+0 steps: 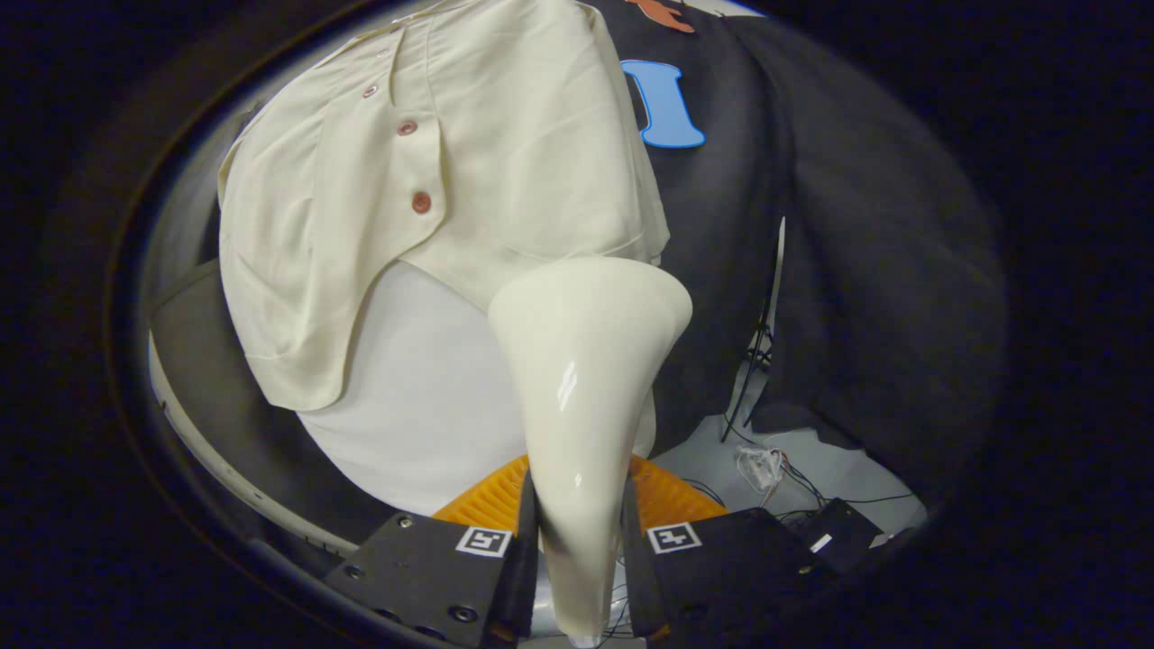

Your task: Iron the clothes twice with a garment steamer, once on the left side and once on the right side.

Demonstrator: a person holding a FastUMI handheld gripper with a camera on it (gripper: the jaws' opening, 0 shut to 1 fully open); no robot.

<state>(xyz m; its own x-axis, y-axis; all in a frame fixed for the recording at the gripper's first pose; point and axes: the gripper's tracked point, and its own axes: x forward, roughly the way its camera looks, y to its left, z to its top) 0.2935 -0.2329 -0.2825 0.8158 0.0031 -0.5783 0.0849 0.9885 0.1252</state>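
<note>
Fingers (577,550) clamped on the handle of the glossy cream garment steamer (584,379), head aimed at the hanging cream buttoned shirt (505,153), near its lower hem, likely to start a pass.

Evenly lit from above, fairly bright at centre, dimming toward the rim. Small glare streak on the glossy steamer (586,379). Soft shadows in the shirt (433,180) folds. Strong fisheye bending at the edges. Gripper (579,550) fingers near the lens slightly soft.
</note>
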